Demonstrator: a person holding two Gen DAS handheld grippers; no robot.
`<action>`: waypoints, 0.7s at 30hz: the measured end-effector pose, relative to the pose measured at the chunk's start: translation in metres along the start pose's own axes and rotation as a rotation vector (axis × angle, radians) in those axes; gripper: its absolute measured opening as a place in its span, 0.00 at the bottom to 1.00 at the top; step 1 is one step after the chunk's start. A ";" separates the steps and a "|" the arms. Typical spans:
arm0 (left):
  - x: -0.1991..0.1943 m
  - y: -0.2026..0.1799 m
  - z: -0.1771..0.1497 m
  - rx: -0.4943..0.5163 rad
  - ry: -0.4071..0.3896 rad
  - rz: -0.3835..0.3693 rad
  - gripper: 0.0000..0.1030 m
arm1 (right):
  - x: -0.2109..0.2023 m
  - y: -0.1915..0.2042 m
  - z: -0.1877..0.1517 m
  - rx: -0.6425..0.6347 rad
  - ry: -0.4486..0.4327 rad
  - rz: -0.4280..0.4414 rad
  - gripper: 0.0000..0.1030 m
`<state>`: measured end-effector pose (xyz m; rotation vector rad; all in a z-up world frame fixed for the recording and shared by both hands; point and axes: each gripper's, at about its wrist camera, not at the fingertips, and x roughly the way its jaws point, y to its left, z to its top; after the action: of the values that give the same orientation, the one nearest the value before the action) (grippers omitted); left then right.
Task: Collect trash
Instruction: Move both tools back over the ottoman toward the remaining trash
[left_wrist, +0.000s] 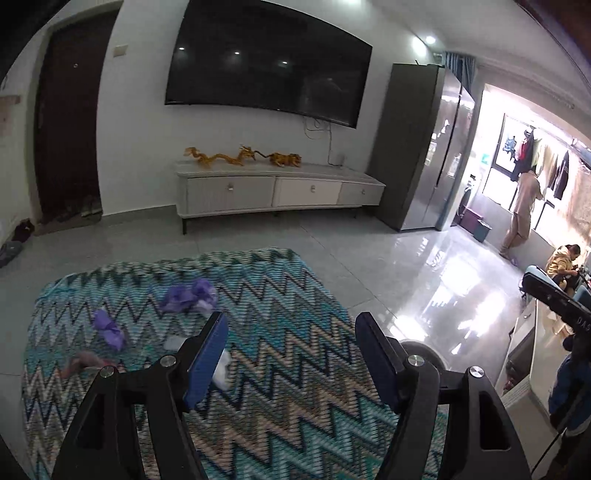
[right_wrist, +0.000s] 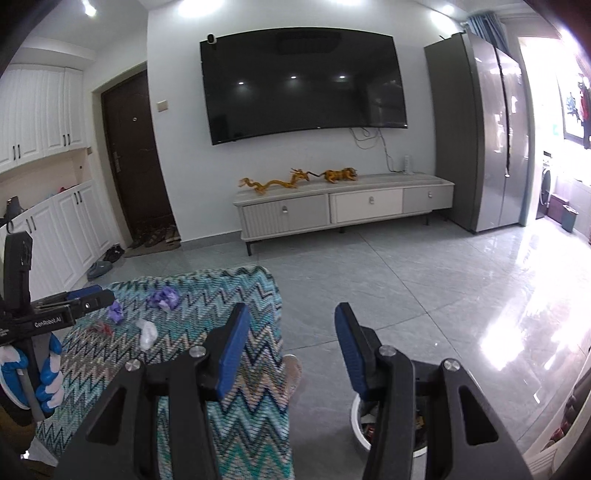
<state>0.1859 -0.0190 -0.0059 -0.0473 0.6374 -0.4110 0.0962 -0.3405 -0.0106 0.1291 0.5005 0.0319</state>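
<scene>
Trash lies on a zigzag-patterned cloth surface (left_wrist: 280, 332). There is a purple crumpled wad (left_wrist: 190, 295), a second purple wad (left_wrist: 109, 328), a reddish-brown scrap (left_wrist: 83, 363) and a white crumpled piece (left_wrist: 221, 367) beside my left finger. My left gripper (left_wrist: 291, 354) is open and empty above the cloth. My right gripper (right_wrist: 291, 350) is open and empty over the cloth's right edge. A white trash bin (right_wrist: 360, 424) with scraps inside sits on the floor under the right gripper. The same trash shows in the right wrist view: purple wad (right_wrist: 164, 297), white piece (right_wrist: 147, 332).
A low white TV cabinet (right_wrist: 343, 210) with golden dragon figures stands under a wall TV (right_wrist: 306, 85). A grey fridge (right_wrist: 487, 136) is at the right. Shoes lie by the dark door (right_wrist: 133, 158). Two people are at the far right by the bright balcony (left_wrist: 524, 206).
</scene>
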 end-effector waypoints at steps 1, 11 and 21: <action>-0.006 0.015 -0.002 -0.006 -0.005 0.023 0.67 | -0.001 0.010 0.002 -0.012 -0.003 0.013 0.45; -0.046 0.154 -0.028 -0.107 -0.004 0.185 0.68 | 0.037 0.090 0.015 -0.097 0.041 0.167 0.45; 0.016 0.233 -0.038 -0.148 0.112 0.169 0.68 | 0.140 0.156 -0.004 -0.192 0.218 0.270 0.45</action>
<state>0.2590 0.1913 -0.0848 -0.1113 0.7755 -0.2040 0.2168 -0.1768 -0.0601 0.0040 0.6917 0.3602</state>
